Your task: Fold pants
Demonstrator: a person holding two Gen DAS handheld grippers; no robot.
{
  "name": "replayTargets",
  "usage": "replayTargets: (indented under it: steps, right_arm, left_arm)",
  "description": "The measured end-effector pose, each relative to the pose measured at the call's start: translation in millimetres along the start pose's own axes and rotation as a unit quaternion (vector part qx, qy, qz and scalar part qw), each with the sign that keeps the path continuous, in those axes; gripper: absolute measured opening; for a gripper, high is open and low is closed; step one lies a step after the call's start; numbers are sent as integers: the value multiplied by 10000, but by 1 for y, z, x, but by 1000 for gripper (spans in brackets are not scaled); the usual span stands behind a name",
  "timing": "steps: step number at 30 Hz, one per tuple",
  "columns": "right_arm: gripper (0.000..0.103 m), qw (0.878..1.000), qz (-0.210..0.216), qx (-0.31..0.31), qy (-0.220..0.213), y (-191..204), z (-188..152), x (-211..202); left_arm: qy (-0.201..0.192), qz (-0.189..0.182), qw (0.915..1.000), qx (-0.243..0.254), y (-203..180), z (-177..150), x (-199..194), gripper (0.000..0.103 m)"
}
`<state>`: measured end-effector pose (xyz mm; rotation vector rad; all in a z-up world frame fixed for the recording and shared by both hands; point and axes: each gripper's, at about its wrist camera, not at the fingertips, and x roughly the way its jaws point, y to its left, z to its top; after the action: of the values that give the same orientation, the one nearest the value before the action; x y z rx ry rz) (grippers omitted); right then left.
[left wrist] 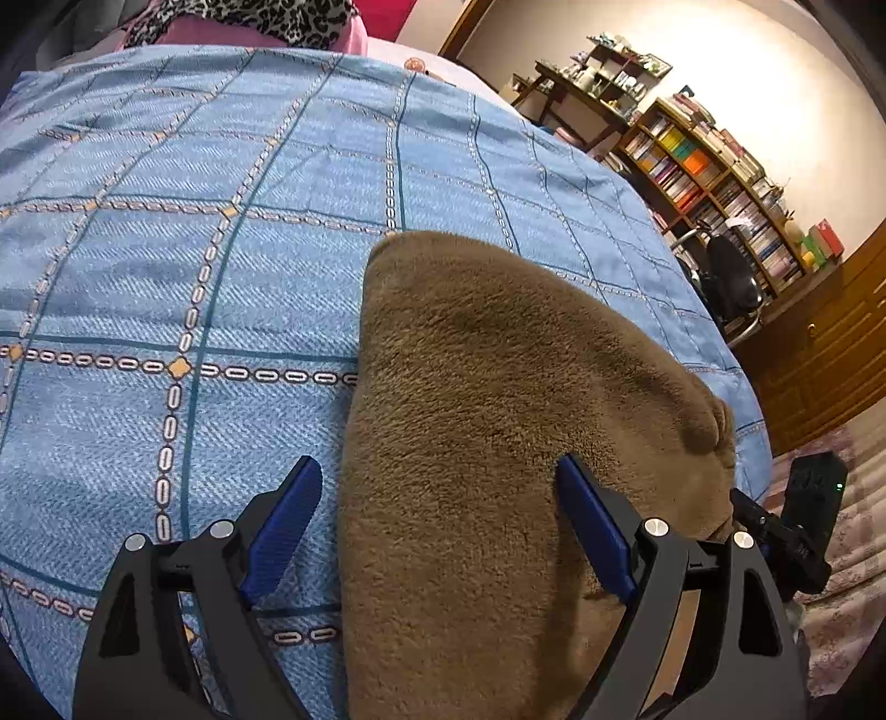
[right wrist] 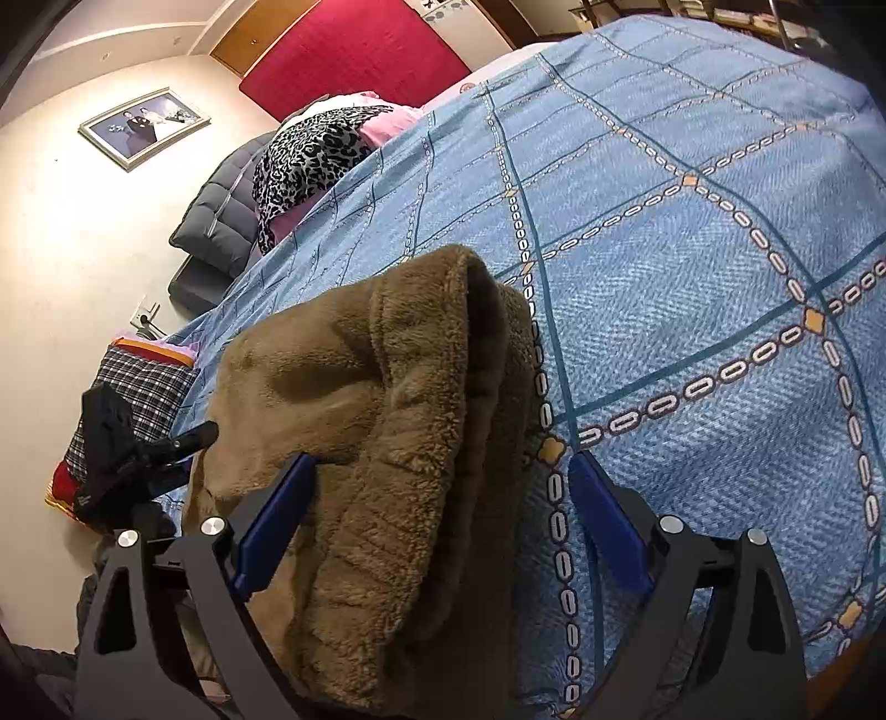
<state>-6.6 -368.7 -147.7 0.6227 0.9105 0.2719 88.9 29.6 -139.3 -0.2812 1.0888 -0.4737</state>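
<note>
Containers: open wooden bookshelves along the far wall, compartments packed w/ books and coloured boxes; small items on the upper shelf unit, too small to tell apart.

Surface & room: bed w/ blue quilt, chain-and-diamond grid pattern, fills most of both views. At the head end: leopard-print cloth over a pink item, a dark padded quilt beside it, a red panel on the wall behind. Framed photo on the pale wall. Plaid cushion beside the bed edge. Dark swivel chair in front of the shelves; wooden cabinet fronts beyond it.

Task item vs. claws: brown fleece pants, folded into a thick bundle, lie on the quilt near the bed's near edge. Left claw spread wide, pinching nothing; its left finger over bare quilt just beside the pants' edge, its right finger over the fleece, so the bundle's edge lies betw. the fingers. Right claw likewise spread wide, gripping nothing; its left finger against the fleece, its right finger over bare quilt, the layered fold edge of the pants betw. them. Each view shows the other claw at the pants' far side.
</note>
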Motion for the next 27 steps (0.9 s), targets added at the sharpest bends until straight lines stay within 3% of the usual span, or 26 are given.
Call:
replayTargets:
  steps: [12, 19, 25, 27]
  right_arm:
    - [97, 9993, 230, 257, 125, -6, 2, 10]
    - [99, 9985, 348, 366, 188, -10, 4, 15]
    - [98, 9970, 544, 440, 316, -6, 2, 22]
    - [87, 9954, 737, 454, 412, -3, 1, 25]
  left_arm:
    - [153, -191, 9996, -140, 10, 1, 9, 91]
    - [393, -640, 9957, -539, 27, 1, 18, 93]
    - [409, -664, 9958, -484, 27, 1, 17, 93]
    - [404, -699, 9955, -505, 25, 0, 16, 93]
